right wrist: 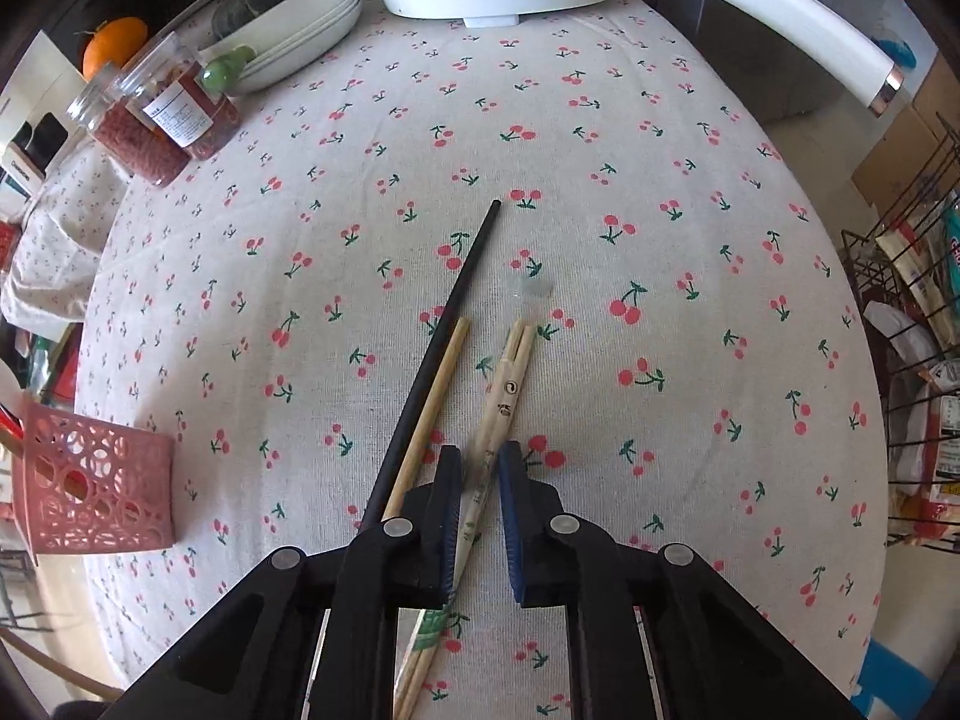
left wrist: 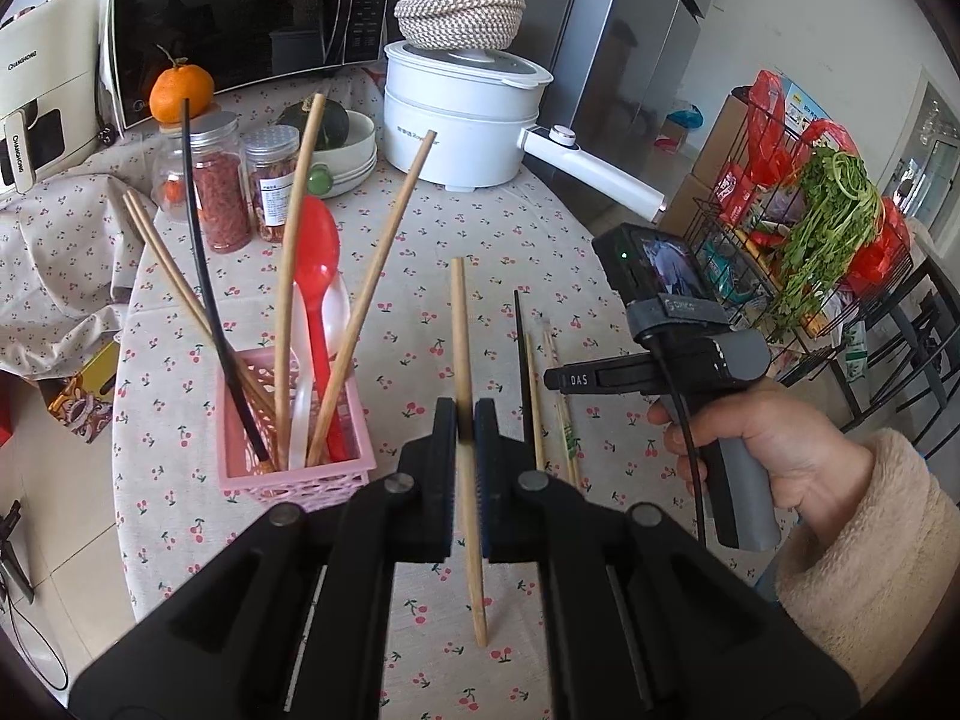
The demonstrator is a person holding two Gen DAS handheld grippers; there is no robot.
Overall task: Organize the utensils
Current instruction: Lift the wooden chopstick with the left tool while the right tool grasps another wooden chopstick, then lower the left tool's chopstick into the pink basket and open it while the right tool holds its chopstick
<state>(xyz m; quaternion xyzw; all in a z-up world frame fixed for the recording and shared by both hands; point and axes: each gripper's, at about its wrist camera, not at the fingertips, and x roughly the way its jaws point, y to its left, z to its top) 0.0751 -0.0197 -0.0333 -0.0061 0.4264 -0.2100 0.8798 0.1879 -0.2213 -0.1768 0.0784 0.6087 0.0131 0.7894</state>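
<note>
A: Where does the left gripper (left wrist: 466, 420) stand?

B: Its jaws are pinched on a single wooden chopstick (left wrist: 465, 360), held nearly upright, thick end up and thin tip hanging below the pads, above the cherry-print tablecloth (left wrist: 480, 228). The pink basket (left wrist: 288, 468) sits just left of it, already holding several wooden chopsticks, a black one, a red spoon (left wrist: 315, 276) and a white spoon.

A: So which way does that stick have to go?

B: Sideways to the left, toward the basket, I'd say, keeping the long axis close to vertical so the thin tip can drop in among the others.

A: And the right gripper (right wrist: 480, 462)?

B: It points steeply down at the cloth, well to the right of the basket. A wrapped pair of disposable chopsticks (right wrist: 501, 396) runs up between its jaws, leaning a little to the right. The gap is narrow and the wrapper lies against the left pad, but a sliver of space shows at the blue right pad, so I cannot tell that the squeeze is firm.

A: Anything else lying there?

B: A black chopstick (right wrist: 447, 324) and a bare wooden chopstick (right wrist: 435, 396), side by side just left of the wrapped pair, on the basket side, both slanting the same way.

A: Which hand is nearer the basket?

B: The left, plainly. The right has farther to travel.
</note>
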